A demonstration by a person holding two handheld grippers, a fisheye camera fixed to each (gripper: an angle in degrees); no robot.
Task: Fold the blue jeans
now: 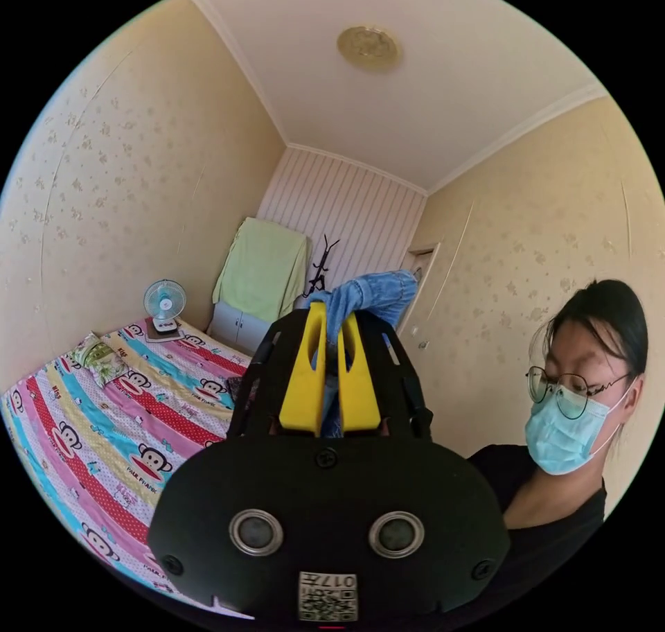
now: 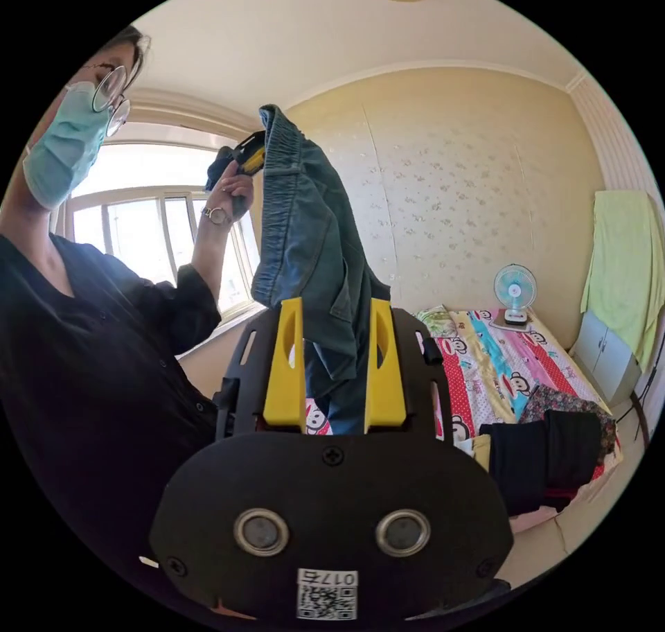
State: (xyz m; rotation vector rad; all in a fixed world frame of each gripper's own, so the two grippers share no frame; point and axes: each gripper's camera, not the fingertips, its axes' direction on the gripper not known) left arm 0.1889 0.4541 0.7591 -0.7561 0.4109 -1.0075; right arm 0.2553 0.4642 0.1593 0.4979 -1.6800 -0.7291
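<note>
Blue jeans [image 2: 312, 244] hang in mid-air above the bed [image 2: 499, 375], held up between both grippers. In the right gripper view the denim runs from the upper centre of the frame, where the elastic waistband [image 2: 280, 154] stands highest, down to the lower centre. Long axis is roughly top to bottom, slightly slanted toward the lower right. The lower part of the cloth drops between the yellow jaws of the right gripper [image 2: 336, 375]; the jaws stand a little apart with fabric filling the gap, and whether both press on it I cannot tell.

Upper left of centre in the same view, the left gripper [image 2: 251, 159] sits at the waistband edge, held by the person's hand [image 2: 232, 188]; it touches the denim there.

In the left gripper view the left gripper [image 1: 331, 375] has its yellow jaws nearly together, clamped on a strip of jeans [image 1: 370, 296] that runs up between them and bunches just above the tips, at frame centre. That fold leans toward the upper right.

Person [image 1: 575, 410] in a black top is at the right edge of the left gripper view. Striped cartoon bedsheet lies at lower left, small fan [image 1: 165, 304] at its far end, green cloth [image 1: 263, 268] draped over a cabinet behind. Dark folded clothes [image 2: 547, 452] lie on the bed's near corner at lower right of the right gripper view.
</note>
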